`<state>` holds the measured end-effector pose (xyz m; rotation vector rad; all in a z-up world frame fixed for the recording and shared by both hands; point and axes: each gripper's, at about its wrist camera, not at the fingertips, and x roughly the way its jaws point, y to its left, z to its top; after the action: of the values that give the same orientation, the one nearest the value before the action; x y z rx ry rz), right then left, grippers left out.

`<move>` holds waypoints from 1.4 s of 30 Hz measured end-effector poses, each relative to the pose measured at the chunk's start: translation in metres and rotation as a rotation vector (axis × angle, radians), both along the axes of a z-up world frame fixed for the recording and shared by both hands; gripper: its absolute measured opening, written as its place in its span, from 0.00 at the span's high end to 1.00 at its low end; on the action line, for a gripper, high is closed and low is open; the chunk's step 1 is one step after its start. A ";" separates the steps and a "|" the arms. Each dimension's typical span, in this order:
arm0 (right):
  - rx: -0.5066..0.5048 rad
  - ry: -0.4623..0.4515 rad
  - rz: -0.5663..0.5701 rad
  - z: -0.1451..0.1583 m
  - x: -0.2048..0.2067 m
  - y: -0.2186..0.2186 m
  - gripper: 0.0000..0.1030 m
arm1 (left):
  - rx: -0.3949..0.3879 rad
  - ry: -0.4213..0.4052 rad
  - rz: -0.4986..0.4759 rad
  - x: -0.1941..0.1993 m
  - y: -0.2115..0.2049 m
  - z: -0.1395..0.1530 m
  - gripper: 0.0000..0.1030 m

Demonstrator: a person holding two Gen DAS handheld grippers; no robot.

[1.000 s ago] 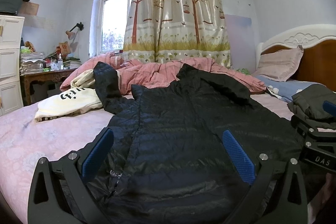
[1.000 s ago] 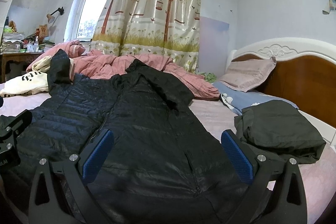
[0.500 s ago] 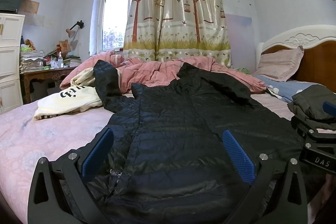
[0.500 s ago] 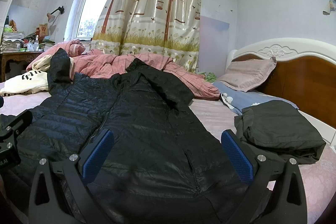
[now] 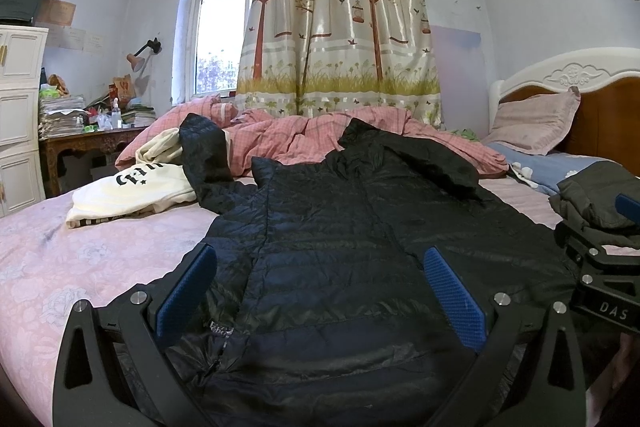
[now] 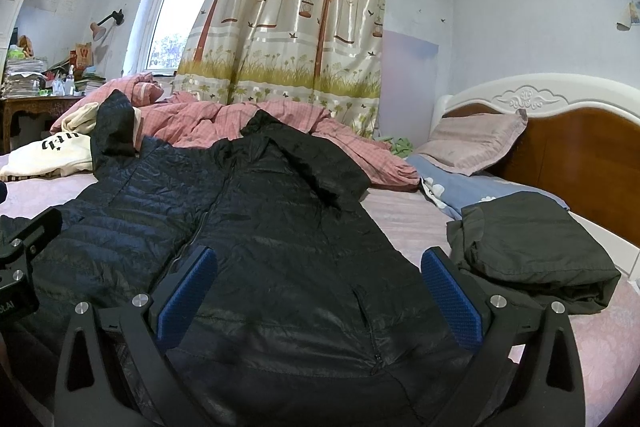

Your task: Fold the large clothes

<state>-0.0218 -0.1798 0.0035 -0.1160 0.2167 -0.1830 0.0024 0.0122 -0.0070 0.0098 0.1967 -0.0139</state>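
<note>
A large black quilted jacket (image 5: pixel 340 227) (image 6: pixel 260 227) lies spread flat on the pink bed, hem toward me, hood and one sleeve reaching up onto the pink quilt. My left gripper (image 5: pixel 320 287) hovers open over the jacket's hem near the zipper, nothing between its blue pads. Over the right half of the hem, beside a pocket zipper, my right gripper (image 6: pixel 320 287) is also open and holds nothing. Each gripper's body shows at the edge of the other view.
A folded dark garment (image 6: pixel 528 251) (image 5: pixel 596 199) sits to the right near the blue pillow (image 6: pixel 472 187). A cream printed garment (image 5: pixel 132 191) lies at left. A crumpled pink quilt (image 5: pixel 320 139) is behind the jacket, with a wooden headboard (image 6: pixel 580 163) at right and a cluttered desk (image 5: pixel 80 143) at left.
</note>
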 end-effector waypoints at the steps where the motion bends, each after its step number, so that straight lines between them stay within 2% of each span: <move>1: 0.000 -0.001 0.000 0.000 0.000 0.000 0.00 | 0.000 0.000 -0.001 0.000 0.000 0.000 0.00; 42: -0.007 -0.004 -0.006 -0.002 0.000 0.001 0.00 | 0.008 0.000 0.018 0.000 0.003 -0.001 0.00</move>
<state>-0.0217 -0.1784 0.0018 -0.1214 0.2122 -0.1903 0.0022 0.0152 -0.0076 0.0156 0.1966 0.0048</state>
